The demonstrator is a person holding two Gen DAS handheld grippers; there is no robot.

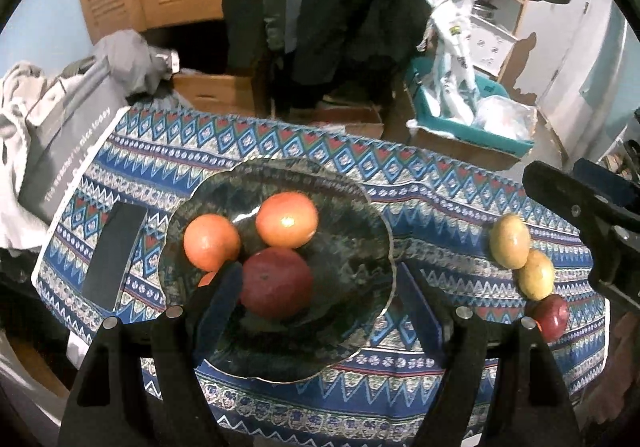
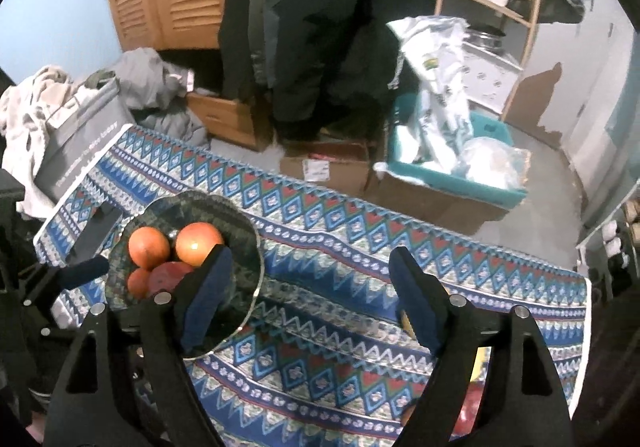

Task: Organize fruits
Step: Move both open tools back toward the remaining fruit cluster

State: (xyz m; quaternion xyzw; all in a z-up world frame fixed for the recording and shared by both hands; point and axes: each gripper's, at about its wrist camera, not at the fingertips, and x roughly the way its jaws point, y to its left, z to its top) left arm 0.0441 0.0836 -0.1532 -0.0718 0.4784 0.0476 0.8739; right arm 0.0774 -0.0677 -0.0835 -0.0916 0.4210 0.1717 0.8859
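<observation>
On my left wrist view, the counter wears a blue patterned cloth (image 1: 400,183); a grey bag (image 1: 60,135) sits at its far left edge and a dark flat slab (image 1: 114,255) lies just left of the plate (image 1: 352,247). My left gripper (image 1: 316,295) hangs spread wide over the plate's near side, holding nothing. On the plate sit two oranges (image 1: 212,243) (image 1: 287,220) touching a dark red apple (image 1: 277,284), with a sliver of another orange behind my left finger. Well to the right lie two yellow fruits (image 1: 510,241) (image 1: 536,274) and a red apple (image 1: 552,315) in a touching row, near my right gripper (image 1: 592,231).

On my right wrist view, my right gripper (image 2: 312,287) is spread wide over bare cloth (image 2: 340,247), empty. The plate (image 2: 244,247) lies left, partly behind my left finger (image 2: 212,287), with its oranges (image 2: 149,246) and apple (image 2: 168,275).
</observation>
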